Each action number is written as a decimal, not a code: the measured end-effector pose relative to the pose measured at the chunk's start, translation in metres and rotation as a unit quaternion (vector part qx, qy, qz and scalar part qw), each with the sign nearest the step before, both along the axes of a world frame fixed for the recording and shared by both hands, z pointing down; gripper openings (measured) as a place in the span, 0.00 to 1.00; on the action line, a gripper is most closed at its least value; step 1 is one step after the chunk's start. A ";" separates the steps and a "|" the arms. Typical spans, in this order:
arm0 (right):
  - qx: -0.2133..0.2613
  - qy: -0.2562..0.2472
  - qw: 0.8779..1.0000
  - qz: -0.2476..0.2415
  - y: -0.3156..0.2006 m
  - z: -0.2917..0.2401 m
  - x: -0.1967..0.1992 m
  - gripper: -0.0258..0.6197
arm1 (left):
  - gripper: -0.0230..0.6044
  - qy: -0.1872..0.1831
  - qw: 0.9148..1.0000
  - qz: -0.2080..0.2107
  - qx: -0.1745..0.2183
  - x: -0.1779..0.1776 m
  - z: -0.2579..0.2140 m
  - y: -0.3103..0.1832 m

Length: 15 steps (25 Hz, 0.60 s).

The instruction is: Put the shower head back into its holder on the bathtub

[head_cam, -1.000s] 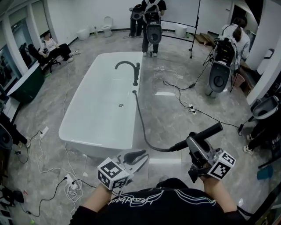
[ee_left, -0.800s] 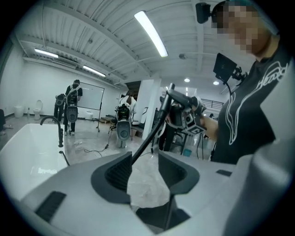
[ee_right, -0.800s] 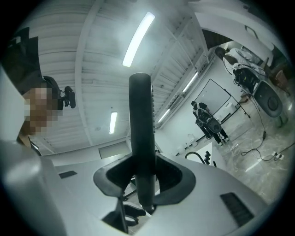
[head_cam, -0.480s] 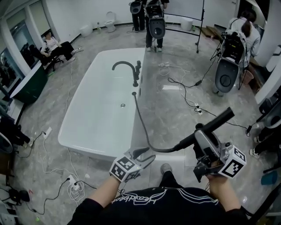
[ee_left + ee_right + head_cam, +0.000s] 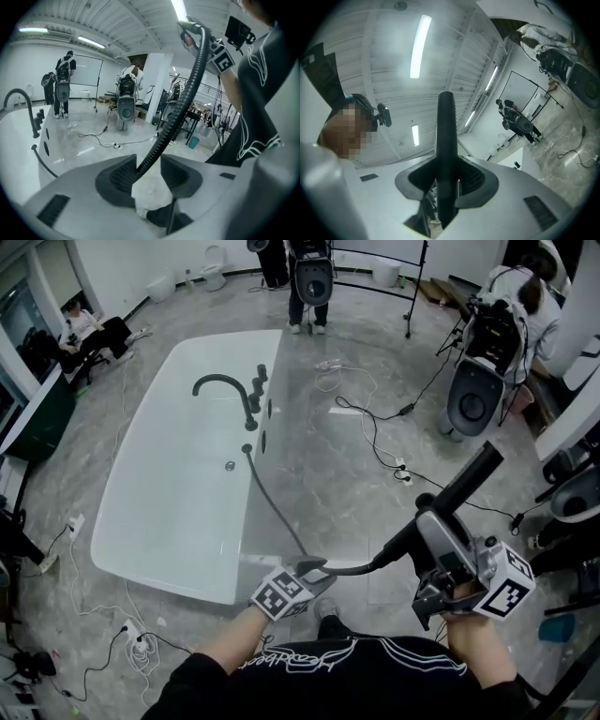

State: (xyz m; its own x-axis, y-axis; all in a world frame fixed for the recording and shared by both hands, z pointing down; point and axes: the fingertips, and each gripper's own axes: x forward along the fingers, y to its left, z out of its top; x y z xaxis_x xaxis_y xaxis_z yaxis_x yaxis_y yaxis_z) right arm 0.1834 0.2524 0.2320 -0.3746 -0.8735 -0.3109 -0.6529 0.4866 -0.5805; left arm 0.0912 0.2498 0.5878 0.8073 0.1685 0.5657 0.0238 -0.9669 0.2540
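The right tool [image 5: 424, 524] [image 5: 446, 180] was pinched on the handle of the slim black stick-shaped shower head [image 5: 469, 479] [image 5: 446, 126], which ran between its jaws and stood out beyond them, tilted upward. The left tool [image 5: 314, 570] [image 5: 149, 168] had its jaws spread, and the black ribbed flexible hose [image 5: 277, 512] [image 5: 187, 93] passed loosely through the gap, lying against one inner face without being clamped. From the shower head's lower end the hose dipped across to the left tool, then ran on to the right-hand rim of the white freestanding bathtub [image 5: 141, 521], meeting it just beside a row of small black fittings [image 5: 265, 439]. Which of these was the holder could not be made out. Both tools were held outside the bathtub, off its near right corner, over the grey marbled floor [image 5: 328, 474]. The shower head was thus well apart from the bathtub's rim and from the black arched faucet [image 5: 225, 390] mounted at the middle of that same side. Beyond the far end of the bathtub, people [image 5: 309, 277] stood with equipment, and cables [image 5: 375, 437] trailed over the floor to its right.
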 end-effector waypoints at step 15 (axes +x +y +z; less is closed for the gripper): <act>-0.048 0.061 0.995 0.056 -0.027 0.020 0.103 0.25 | 0.14 -0.026 0.999 -0.026 -0.001 0.023 -0.013 -0.049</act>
